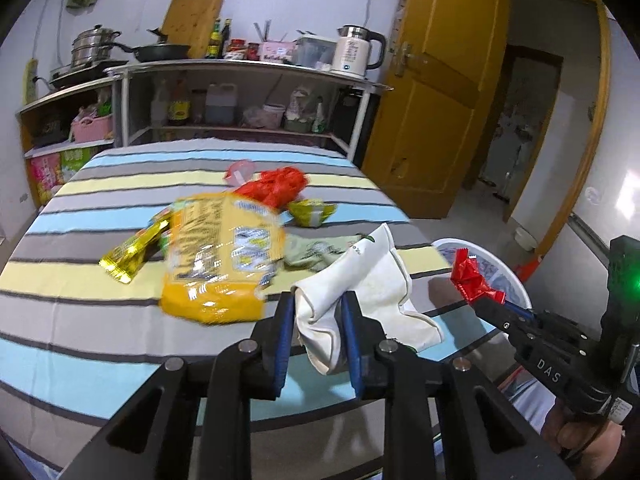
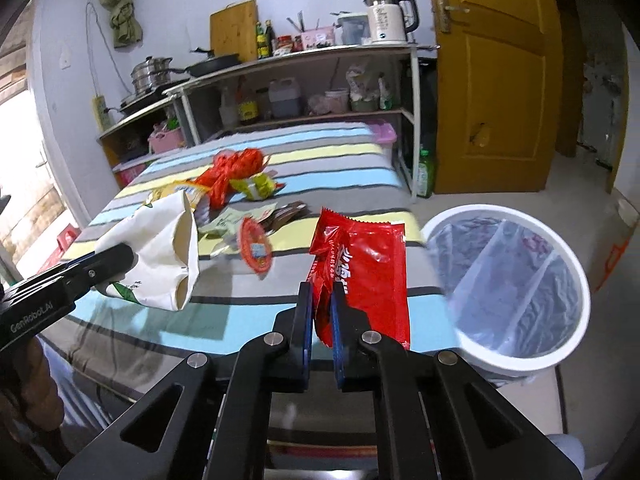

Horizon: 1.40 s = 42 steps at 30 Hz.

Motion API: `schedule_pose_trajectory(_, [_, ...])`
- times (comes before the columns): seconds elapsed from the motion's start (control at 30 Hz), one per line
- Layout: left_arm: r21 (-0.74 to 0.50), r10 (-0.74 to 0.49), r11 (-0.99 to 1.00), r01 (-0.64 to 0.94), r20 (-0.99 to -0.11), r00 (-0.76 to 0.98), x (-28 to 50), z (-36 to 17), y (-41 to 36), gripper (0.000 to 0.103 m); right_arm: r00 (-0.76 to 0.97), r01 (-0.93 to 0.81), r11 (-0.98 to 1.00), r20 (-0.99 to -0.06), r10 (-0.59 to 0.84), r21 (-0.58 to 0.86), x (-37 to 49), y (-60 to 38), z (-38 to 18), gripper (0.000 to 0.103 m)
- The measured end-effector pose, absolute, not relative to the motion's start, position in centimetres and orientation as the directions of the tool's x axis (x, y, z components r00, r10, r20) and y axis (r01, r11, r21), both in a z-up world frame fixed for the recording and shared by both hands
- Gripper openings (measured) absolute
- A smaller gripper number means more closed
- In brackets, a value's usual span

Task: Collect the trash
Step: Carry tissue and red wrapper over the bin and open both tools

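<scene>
My left gripper (image 1: 318, 300) is shut on a white paper bag (image 1: 368, 292) and holds it above the striped table (image 1: 80, 344); the bag also shows in the right wrist view (image 2: 160, 256). My right gripper (image 2: 322, 292) is shut on a red snack wrapper (image 2: 360, 264), held just left of the white bin (image 2: 516, 360), which is lined with a clear bag. In the left wrist view the wrapper (image 1: 472, 276) hangs in front of the bin (image 1: 520, 288). A yellow bag (image 1: 220, 256), a gold wrapper (image 1: 132, 252), a red plastic bag (image 1: 276, 188) and a green wrapper (image 1: 312, 212) lie on the table.
A round red lid (image 2: 256, 248) and a green packet (image 2: 236, 220) lie near the table's middle. A metal shelf unit (image 1: 240, 68) with pots, bottles and a kettle (image 1: 356, 52) stands behind the table. A yellow door (image 1: 436, 92) is at the right.
</scene>
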<state>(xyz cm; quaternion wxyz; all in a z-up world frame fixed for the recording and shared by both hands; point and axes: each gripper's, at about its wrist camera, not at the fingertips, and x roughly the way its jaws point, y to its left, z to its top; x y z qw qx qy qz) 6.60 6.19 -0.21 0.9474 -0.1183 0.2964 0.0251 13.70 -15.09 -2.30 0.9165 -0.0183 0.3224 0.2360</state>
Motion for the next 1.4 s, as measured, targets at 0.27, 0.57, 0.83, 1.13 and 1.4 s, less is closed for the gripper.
schedule_pose_trajectory(0.27, [-0.198,-0.097,0.980,-0.017,-0.551,0.829,10.0,1.0,1.9,0.025,0.732,-0.367,0.923,-0.577,0.361,0.113,14.9,-19.6,-1.4,0.009])
schedule_pose_trajectory(0.57, [-0.185,-0.187,0.978,0.097,-0.565,0.803,15.5,0.9,-4.1,0.025,0.740,-0.288,0.950,-0.603,0.299,0.117,17.5,-24.5,-2.4,0.009])
schedule_pose_trajectory(0.83, [-0.175,-0.235,0.971,0.161,-0.608,0.759,19.7,-0.4,-8.7,0.025,0.719,-0.249,0.959,-0.638,0.276,0.134,20.2,-27.6,-4.0,0.009])
schedule_pose_trajectory(1.13, [-0.173,-0.270,0.963,0.207,-0.658,0.703,22.6,-2.4,-11.6,0.026,0.678,-0.202,0.966,-0.688,0.258,0.163,22.5,-30.1,-6.2,0.010])
schedule_pose_trajectory(1.4, [-0.202,-0.285,0.959,0.201,-0.667,0.689,23.4,-2.6,-11.1,0.048,0.682,-0.196,0.966,-0.684,0.259,0.171,22.8,-30.3,-6.5,0.020])
